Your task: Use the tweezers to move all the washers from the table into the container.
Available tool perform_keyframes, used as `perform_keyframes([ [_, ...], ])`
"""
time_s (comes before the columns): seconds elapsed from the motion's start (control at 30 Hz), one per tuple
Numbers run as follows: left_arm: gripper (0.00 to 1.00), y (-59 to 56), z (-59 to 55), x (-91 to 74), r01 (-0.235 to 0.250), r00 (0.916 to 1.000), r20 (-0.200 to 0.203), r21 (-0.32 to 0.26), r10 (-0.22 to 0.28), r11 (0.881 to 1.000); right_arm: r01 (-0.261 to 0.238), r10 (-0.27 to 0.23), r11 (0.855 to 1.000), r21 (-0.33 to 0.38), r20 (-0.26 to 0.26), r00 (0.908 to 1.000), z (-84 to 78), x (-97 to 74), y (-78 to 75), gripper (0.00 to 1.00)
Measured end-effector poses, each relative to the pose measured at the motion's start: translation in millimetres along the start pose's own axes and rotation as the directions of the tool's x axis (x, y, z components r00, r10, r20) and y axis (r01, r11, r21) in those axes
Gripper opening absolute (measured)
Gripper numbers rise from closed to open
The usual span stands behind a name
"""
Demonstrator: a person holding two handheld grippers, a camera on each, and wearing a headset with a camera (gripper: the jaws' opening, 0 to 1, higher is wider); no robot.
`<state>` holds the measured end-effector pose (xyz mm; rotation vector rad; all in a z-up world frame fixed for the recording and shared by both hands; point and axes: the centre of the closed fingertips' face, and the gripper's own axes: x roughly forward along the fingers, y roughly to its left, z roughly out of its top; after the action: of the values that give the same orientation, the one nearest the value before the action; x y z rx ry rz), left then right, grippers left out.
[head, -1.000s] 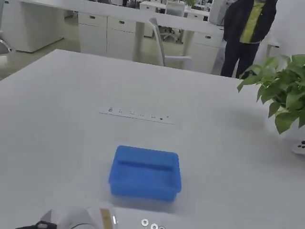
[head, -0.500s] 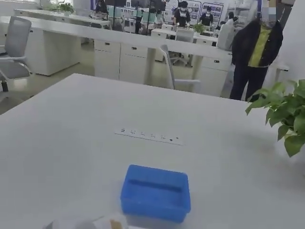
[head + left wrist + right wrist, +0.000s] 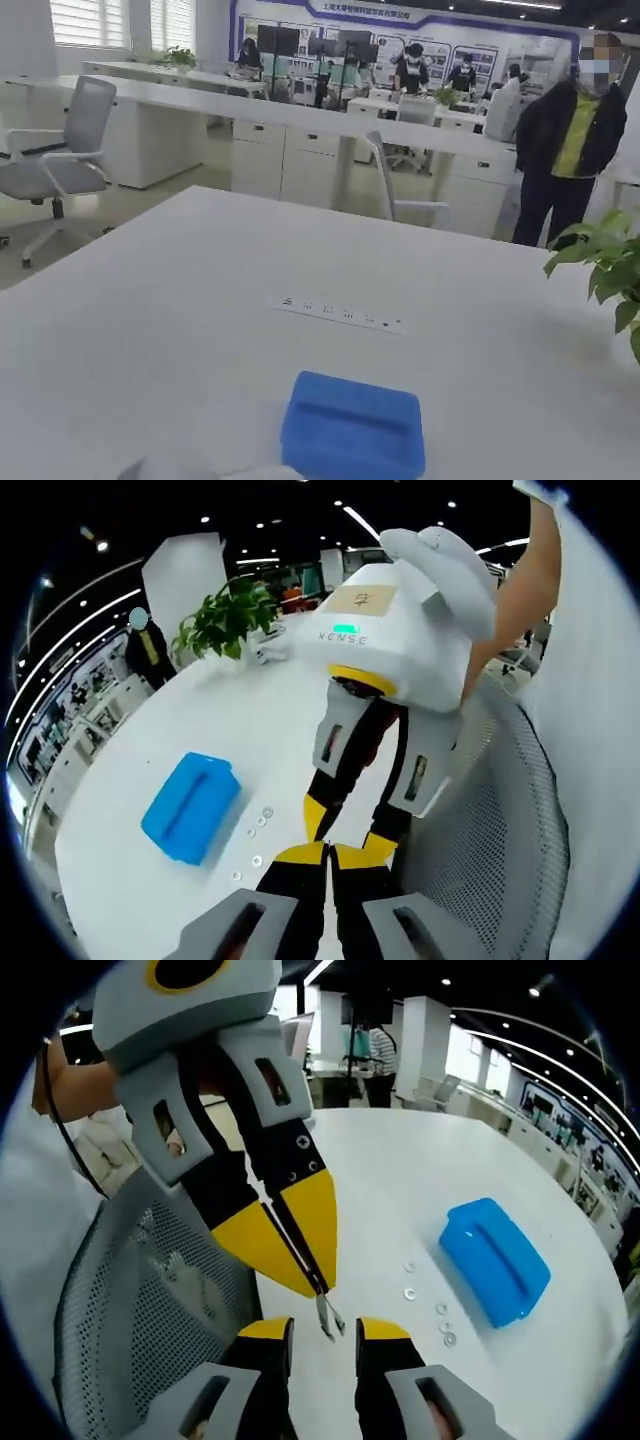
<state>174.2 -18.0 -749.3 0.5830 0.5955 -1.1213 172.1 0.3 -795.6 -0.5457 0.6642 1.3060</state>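
The blue container (image 3: 352,428) (image 3: 190,805) (image 3: 495,1260) sits upside-looking and closed-topped on the white table (image 3: 180,330). Several small washers (image 3: 257,860) (image 3: 409,1293) lie on the table beside it. In the right gripper view, my left gripper (image 3: 318,1285) comes in from the upper left, its yellow tips shut on the thin metal tweezers (image 3: 329,1320). The tweezers' points hang between the parted jaws of my right gripper (image 3: 325,1332), which stands open. In the left gripper view, my left gripper (image 3: 327,858) is shut and faces the right gripper (image 3: 350,822) just ahead of it.
A grey mesh chair back (image 3: 500,820) (image 3: 150,1300) is close beside both grippers. A socket strip (image 3: 340,315) is set into the table beyond the container. A potted plant (image 3: 610,270) stands at the right edge, a person (image 3: 570,150) behind it, and an office chair (image 3: 60,160) at far left.
The head camera has tilted up, so the container has slid to the bottom of the picture and the washers have dropped out of it. Nothing on the table has visibly moved.
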Motion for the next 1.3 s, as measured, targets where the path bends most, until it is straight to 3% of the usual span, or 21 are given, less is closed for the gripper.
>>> perform_keyframes([
  [0.1, 0.0, -10.1, 9.5, -7.6, 0.026, 0.9996, 0.012, 0.039, -0.026, 0.999, -0.007, 0.008, 0.998, -0.063, 0.013, 0.9999, 7.6, -7.2, 4.8, 0.2],
  [0.23, 0.0, -24.2, 29.2, -19.6, 0.038, 0.9983, 0.038, 0.139, -0.044, 0.99, -0.033, 0.038, 0.991, -0.131, 0.036, 0.9987, 15.5, -21.8, 13.2, 0.17],
  [0.53, 0.0, -47.0, 65.2, -32.7, 0.057, 0.9982, 0.006, 0.19, -0.059, 0.98, -0.088, 0.1, 0.959, -0.27, 0.033, 0.9944, 16.6, -57.2, 30.4, 0.08],
  [0.6, 0.0, -47.0, 70.6, -32.0, 0.052, 0.9985, 0.007, 0.179, -0.054, 0.982, -0.091, 0.106, 0.953, -0.288, 0.036, 0.9937, 17.1, -63.4, 32.5, 0.05],
  [0.63, 0.0, -47.4, 75.8, -29.5, 0.047, 0.9985, 0.023, 0.129, -0.05, 0.991, -0.086, 0.104, 0.948, -0.307, 0.044, 0.9936, 13.8, -63.5, 29.0, 0.04],
  [0.77, 0.0, -46.5, 84.3, -21.5, 0.001, 0.9989, 0.048, 0.07, -0.004, 0.998, -0.086, 0.11, 0.951, -0.298, 0.066, 0.9918, 10.3, -68.6, 26.7, 0.04],
  [0.87, 0.0, -44.0, 87.8, -18.8, -0.038, 0.9979, 0.054, 0.053, 0.035, 0.998, -0.087, 0.115, 0.953, -0.289, 0.084, 0.9898, 8.1, -71.8, 21.5, 0.03],
  [0.93, 0.0, -37.8, 91.1, -19.2, -0.088, 0.9939, 0.067, -0.003, 0.088, 0.996, -0.084, 0.116, 0.959, -0.271, 0.104, 0.9878, 10.1, -74.5, 16.3, 0.03],
  [1.0, 0.0, -31.1, 94.9, -20.9, -0.136, 0.9841, 0.103, -0.085, 0.145, 0.987, -0.098, 0.129, 0.968, -0.23, 0.126, 0.9836, 13.8, -75.0, 13.1, 0.02],
  [1.03, 0.01, -28.8, 95.9, -21.8, -0.147, 0.9796, 0.119, -0.124, 0.162, 0.981, -0.102, 0.133, 0.972, -0.21, 0.138, 0.9814, 15.4, -74.3, 11.7, 0.02],
  [1.07, 0.05, -24.1, 94.1, -23.7, -0.17, 0.9724, 0.125, -0.199, 0.197, 0.965, -0.098, 0.129, 0.978, -0.186, 0.162, 0.9782, 19.1, -74.2, 8.1, 0.02],
  [1.13, 0.15, -15.8, 91.5, -27.5, -0.201, 0.9568, 0.145, -0.296, 0.252, 0.934, -0.091, 0.117, 0.985, -0.144, 0.188, 0.9751, 22.9, -74.3, 3.0, 0.02],
  [1.17, 0.16, -10.3, 89.7, -31.3, -0.223, 0.9443, 0.158, -0.339, 0.288, 0.914, -0.084, 0.107, 0.99, -0.117, 0.202, 0.9736, 24.6, -75.2, -0.2, 0.01],
  [1.2, 0.19, -0.3, 86.0, -39.8, -0.254, 0.9141, 0.185, -0.432, 0.361, 0.865, -0.066, 0.082, 0.995, -0.073, 0.236, 0.9683, 28.5, -76.4, -7.2, 0.01],
  [1.23, 0.26, 2.6, 83.3, -44.2, -0.259, 0.9019, 0.197, -0.464, 0.384, 0.847, -0.059, 0.071, 0.997, -0.055, 0.247, 0.9665, 29.1, -76.8, -10.5, 0.01],
  [1.3, 0.38, 14.5, 73.5, -56.2, -0.308, 0.8539, 0.212, -0.53, 0.475, 0.79, -0.051, 0.05, 0.999, -0.004, 0.269, 0.9618, 30.5, -77.7, -17.0, 0.01],
])
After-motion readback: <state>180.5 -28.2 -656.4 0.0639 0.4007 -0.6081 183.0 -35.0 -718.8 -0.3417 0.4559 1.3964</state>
